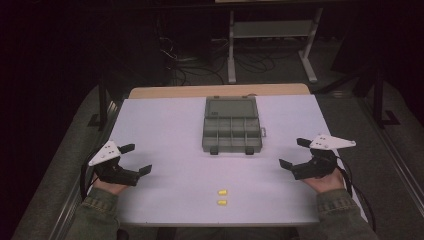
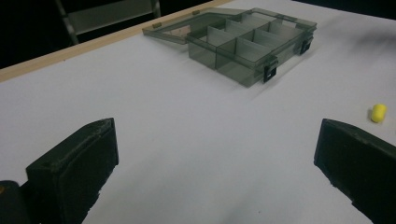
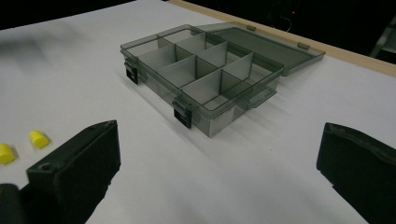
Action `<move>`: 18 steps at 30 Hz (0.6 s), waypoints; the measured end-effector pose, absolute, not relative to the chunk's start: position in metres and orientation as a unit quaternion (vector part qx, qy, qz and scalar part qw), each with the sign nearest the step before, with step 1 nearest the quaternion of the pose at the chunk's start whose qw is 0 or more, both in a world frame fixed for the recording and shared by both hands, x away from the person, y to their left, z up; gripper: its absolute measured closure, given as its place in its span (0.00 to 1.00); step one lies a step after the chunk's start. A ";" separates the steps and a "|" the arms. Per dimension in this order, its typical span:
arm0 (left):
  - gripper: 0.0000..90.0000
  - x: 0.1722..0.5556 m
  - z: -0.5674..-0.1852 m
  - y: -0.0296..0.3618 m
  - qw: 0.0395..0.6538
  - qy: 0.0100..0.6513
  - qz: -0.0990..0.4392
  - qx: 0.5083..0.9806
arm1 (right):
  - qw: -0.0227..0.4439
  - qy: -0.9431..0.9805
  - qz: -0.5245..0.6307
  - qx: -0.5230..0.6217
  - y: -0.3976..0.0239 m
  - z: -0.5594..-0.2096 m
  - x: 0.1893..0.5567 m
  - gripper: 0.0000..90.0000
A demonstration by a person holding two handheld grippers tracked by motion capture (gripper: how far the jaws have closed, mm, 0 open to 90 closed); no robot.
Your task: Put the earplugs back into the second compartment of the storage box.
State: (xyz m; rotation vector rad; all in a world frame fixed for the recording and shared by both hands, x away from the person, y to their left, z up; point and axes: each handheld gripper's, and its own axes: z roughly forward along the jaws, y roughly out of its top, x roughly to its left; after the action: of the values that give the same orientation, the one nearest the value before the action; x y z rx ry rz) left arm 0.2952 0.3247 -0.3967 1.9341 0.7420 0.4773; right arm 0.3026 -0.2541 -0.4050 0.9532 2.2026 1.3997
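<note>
A: Status check, largest item first. The table point(image 1: 165, 150) carries a grey compartment box point(image 1: 232, 134) just past its middle, toward the far edge. Lid point(image 1: 230, 107) is swung fully back and lies flat on the far side. The compartments I can see into hold nothing.

B: Agreed. In the right gripper view the dividers of the compartment box point(image 3: 201, 77) stand over bare bottoms, both front latches hang undone. And the small parts?

A: Two yellow plugs point(image 1: 222, 197) lie close together near the table's near edge, about midway along it, well apart from the box. Neither is touched. One of them point(image 2: 378, 112) sits just beyond the right-hand jaw in the left gripper view, on the table, not between the jaws.

B: So my judgement: box opened, nothing loaded. Left to do, presumably, is picking up both plugs and placing them in compartments. Early stage.

A: Same reading. Now pose. Left gripper point(image 1: 135, 159) sits near the table's left edge, forearm entering from the near-left corner, jaws pointing inward across the table. Jaws spread wide, nothing in the gap.

B: Right gripper point(image 1: 295, 153) mirrors it near the right edge, hand point(image 1: 327, 181) behind it, jaws pointing inward toward the middle. Also spread wide and holding nothing.

A: Both hang low over the table, level with each other, either side of the plugs.
</note>
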 end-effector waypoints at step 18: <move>0.00 0.295 -0.395 0.318 0.467 0.287 0.187 0.816 | 0.184 0.781 0.493 0.336 -0.254 -0.404 0.299 0.00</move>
State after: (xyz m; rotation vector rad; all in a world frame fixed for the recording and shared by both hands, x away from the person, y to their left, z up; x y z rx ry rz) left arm 0.2949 0.3177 -0.3954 2.0014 0.7045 0.4578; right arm 0.2987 -0.2540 -0.4039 0.9478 2.2019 1.3908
